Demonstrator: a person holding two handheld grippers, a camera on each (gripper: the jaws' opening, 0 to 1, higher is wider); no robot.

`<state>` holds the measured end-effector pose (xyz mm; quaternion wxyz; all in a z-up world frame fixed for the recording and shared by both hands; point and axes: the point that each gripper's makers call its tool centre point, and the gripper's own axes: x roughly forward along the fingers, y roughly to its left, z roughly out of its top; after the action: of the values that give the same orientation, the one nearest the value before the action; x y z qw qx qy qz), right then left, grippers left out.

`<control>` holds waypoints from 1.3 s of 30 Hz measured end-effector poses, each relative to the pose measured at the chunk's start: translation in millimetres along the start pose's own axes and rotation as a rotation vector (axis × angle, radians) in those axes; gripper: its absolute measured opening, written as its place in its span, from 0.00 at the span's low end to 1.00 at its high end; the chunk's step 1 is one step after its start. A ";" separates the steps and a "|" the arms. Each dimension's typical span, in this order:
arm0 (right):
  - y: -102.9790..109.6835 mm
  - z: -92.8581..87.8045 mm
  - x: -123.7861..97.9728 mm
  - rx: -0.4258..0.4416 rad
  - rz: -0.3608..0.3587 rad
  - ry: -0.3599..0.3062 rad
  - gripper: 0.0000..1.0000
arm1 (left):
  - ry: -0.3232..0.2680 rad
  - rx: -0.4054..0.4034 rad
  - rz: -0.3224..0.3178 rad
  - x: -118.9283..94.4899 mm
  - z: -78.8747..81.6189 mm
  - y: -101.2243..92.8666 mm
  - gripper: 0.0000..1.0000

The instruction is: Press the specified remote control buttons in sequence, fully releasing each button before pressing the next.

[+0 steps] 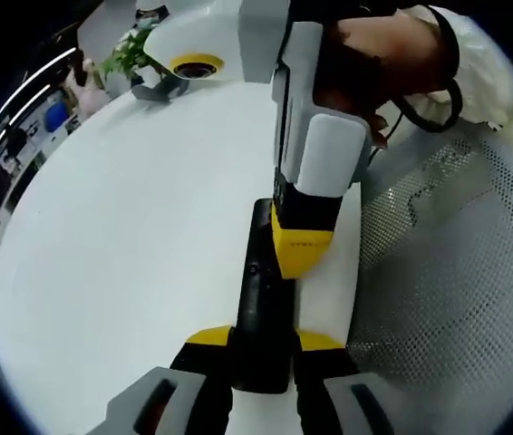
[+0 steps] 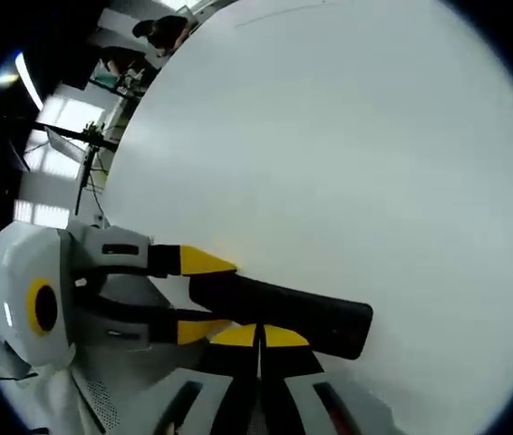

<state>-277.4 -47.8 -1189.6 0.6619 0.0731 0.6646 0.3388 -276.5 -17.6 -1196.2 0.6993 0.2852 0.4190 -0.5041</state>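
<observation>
The left hand-held gripper (image 1: 261,349) grasps the black remote control (image 1: 264,308) lying on the white worktop (image 1: 139,236). The right hand-held gripper (image 2: 258,337), jaws clenched together, touches the remote from above.

We are seeing the white table (image 1: 130,236) lying open to the left of the remote (image 1: 261,299), offering a wide way in. The right gripper (image 1: 304,256) is blocking the remote's top, and a mesh chair (image 1: 456,272) is crowding the table's edge beside it.
</observation>
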 end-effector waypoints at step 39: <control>10.3 16.0 6.1 -0.047 -0.017 -0.069 0.00 | -0.057 0.017 -0.014 -0.2 1.1 0.4 0.24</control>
<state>-266.8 -31.0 -1187.3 0.6886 0.0635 0.6339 0.3462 -275.8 -18.2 -1195.5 0.7051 0.2737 0.3963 -0.5204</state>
